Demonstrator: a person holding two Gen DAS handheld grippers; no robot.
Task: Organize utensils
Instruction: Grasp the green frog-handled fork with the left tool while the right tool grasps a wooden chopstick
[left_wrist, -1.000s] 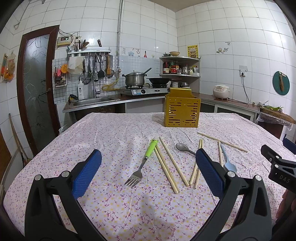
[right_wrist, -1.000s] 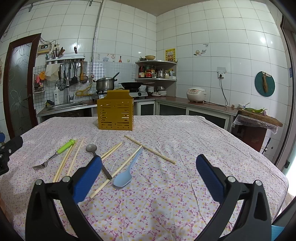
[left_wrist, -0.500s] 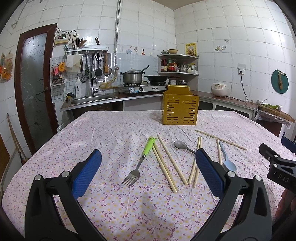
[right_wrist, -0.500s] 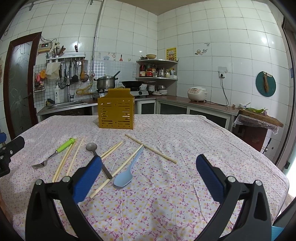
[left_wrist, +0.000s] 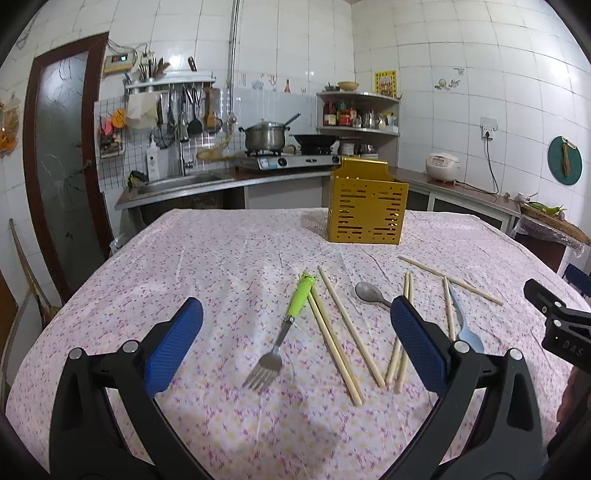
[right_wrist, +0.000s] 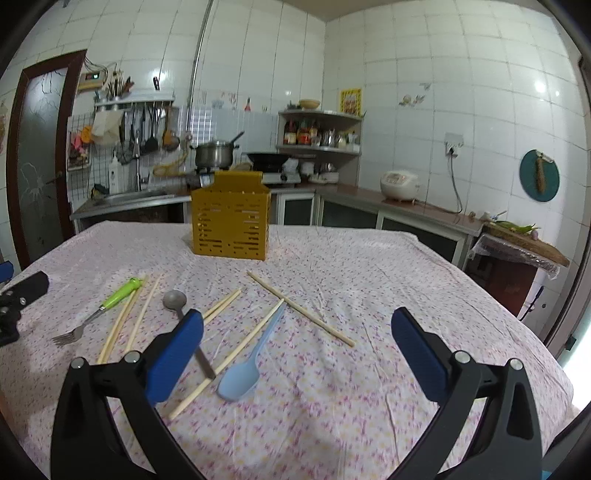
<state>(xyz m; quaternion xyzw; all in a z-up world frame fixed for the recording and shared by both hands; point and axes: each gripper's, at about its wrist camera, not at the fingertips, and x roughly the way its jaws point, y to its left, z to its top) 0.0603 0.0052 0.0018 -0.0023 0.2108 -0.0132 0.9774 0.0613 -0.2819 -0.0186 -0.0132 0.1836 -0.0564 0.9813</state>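
White tiles covered your kitchen walls. Your pink flowered tablecloth (left_wrist: 207, 266) held a yellow slotted utensil box (left_wrist: 365, 206), a green-handled fork (left_wrist: 284, 328), wooden chopsticks (left_wrist: 340, 332) and spoons. Your left gripper (left_wrist: 295, 343) and right gripper (right_wrist: 295, 354) were both spread wide, holding nothing.

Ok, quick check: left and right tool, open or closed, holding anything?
Left tool: open, holding nothing, above the tablecloth.
Right tool: open, holding nothing.

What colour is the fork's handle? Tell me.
Bright green, on the fork; clearest in the left wrist view.
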